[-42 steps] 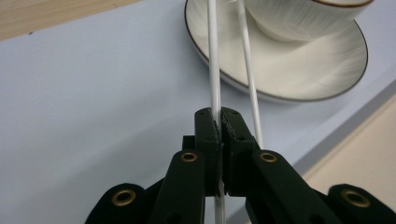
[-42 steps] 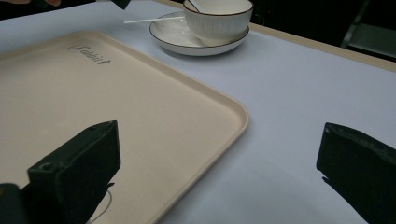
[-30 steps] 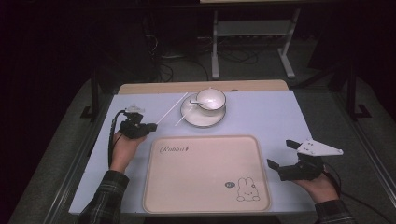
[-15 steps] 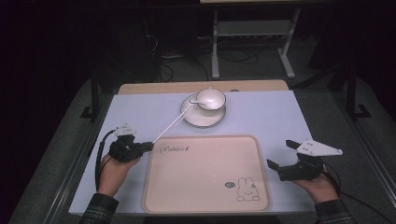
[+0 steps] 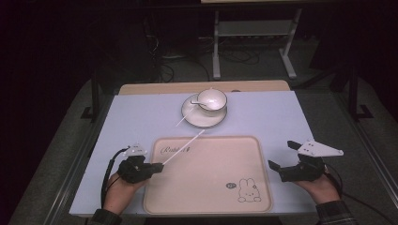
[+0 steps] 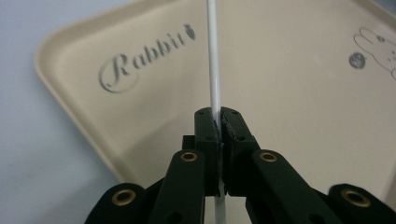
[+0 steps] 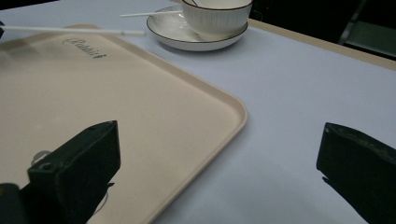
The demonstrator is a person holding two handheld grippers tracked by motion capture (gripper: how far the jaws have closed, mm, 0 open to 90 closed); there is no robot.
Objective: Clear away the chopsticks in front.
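Left gripper [image 5: 157, 167] jaws pinch a thin white stick [image 5: 184, 146] over the tray's [image 5: 263, 206] near-left corner; its length points diagonally toward the saucer [image 5: 190, 117]. Right gripper [image 5: 281, 159] jaws spread wide, empty.

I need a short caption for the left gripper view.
Black left gripper clamps a thin white stick above the beige plastic "Rabbit" tray.
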